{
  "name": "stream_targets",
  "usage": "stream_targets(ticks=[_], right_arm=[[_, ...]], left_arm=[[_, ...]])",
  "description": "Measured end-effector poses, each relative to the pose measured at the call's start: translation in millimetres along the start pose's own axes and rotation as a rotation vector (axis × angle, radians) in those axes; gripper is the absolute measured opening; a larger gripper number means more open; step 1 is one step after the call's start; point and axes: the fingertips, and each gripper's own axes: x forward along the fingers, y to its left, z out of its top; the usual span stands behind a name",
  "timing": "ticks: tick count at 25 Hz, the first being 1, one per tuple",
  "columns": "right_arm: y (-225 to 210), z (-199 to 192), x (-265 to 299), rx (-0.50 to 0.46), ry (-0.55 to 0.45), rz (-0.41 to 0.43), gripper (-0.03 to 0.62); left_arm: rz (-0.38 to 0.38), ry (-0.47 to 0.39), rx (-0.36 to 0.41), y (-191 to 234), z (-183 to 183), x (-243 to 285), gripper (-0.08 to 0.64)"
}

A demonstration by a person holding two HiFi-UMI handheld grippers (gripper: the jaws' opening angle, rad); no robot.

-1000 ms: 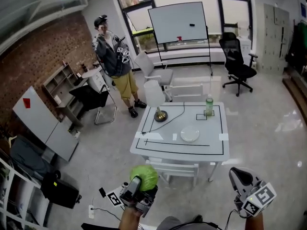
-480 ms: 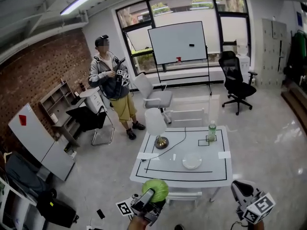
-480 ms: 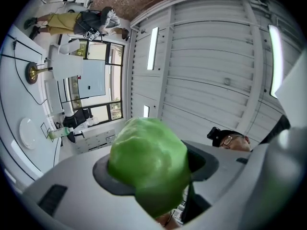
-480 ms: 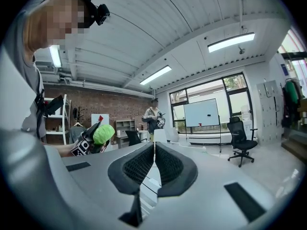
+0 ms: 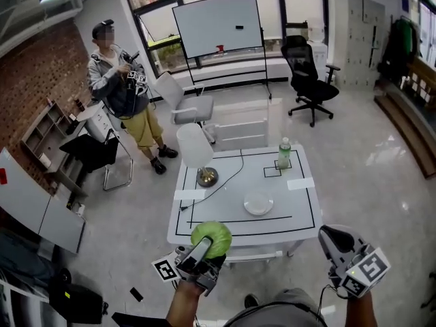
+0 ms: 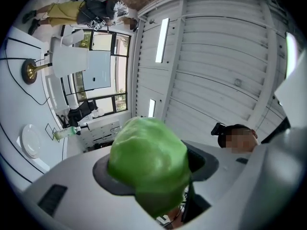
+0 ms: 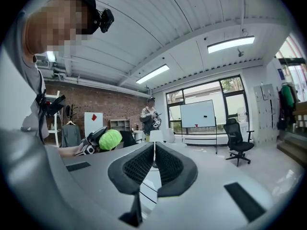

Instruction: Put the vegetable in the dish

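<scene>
Left gripper view shows my left claw (image 6: pixel 151 172) standing fairly wide, its two dark pads pressed on either side of a round, pale green leafy vegetable (image 6: pixel 146 150) that fills the gap between them. The vegetable is off the desk, up in the air in my grip. My right claw (image 7: pixel 153 166) is out to the right of the left one. Its ribbed black pads are drawn together with only a thin slit between them, and nothing is in it.

Ahead of the left claw, just past the vegetable, is the near edge of the white rectangular desk (image 5: pixel 289 206), which has a black line marked round its top. Farther out on it, ahead and a little right of the left claw, lies the round white dish (image 5: pixel 258 202).

Beyond the dish, a greenish clear plastic bottle (image 5: pixel 284 153) stands toward the far right corner. A lamp (image 5: pixel 196 148) with a white shade and brass foot stands toward the far left. A person (image 5: pixel 122 94) in a grey jacket and yellow shorts stands on the floor well past the desk, off to the left.
</scene>
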Motion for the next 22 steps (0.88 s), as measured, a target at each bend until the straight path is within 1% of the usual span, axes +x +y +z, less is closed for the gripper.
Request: stream_targets(ticks=[4, 7, 10, 12, 15, 17, 19, 22], right_arm=[[-22.3, -8.2, 11.5, 0.018, 0.039, -0.024, 0.008], [-46.0, -14.8, 19.4, 0.023, 0.071, -0.022, 0.008], [-74.2, -20.9, 25.5, 0.043, 0.097, -0.016, 0.008], [-87.5, -21.6, 29.7, 0.059, 0.099, 0.005, 0.008], [-107.3, -21.9, 33.6, 0.069, 0.099, 0.046, 0.008], [-125.3, -28.9, 36.7, 0.071, 0.107, 0.07, 0.008], [-139.7, -40.5, 42.0, 0.078, 0.12, 0.091, 0.008], [-147.3, -49.5, 46.7, 0.113, 0.118, 0.119, 0.008]], left_arm=[[0.043, 0.032, -0.027, 28.9, 2.7, 9.2, 0.279], [0.076, 0.035, -0.047, 57.2, 2.7, 23.3, 0.279], [0.129, 0.032, -0.062, 86.9, 0.3, 35.0, 0.279], [0.157, 0.027, -0.068, 103.7, 0.3, 42.5, 0.279], [0.171, 0.004, -0.081, 131.3, -1.5, 56.8, 0.279], [0.191, -0.001, -0.092, 155.6, -7.0, 67.7, 0.279], [0.23, 0.0, -0.102, 180.3, -13.4, 72.3, 0.279], [0.293, 0.007, -0.123, 210.1, -21.9, 70.7, 0.279]])
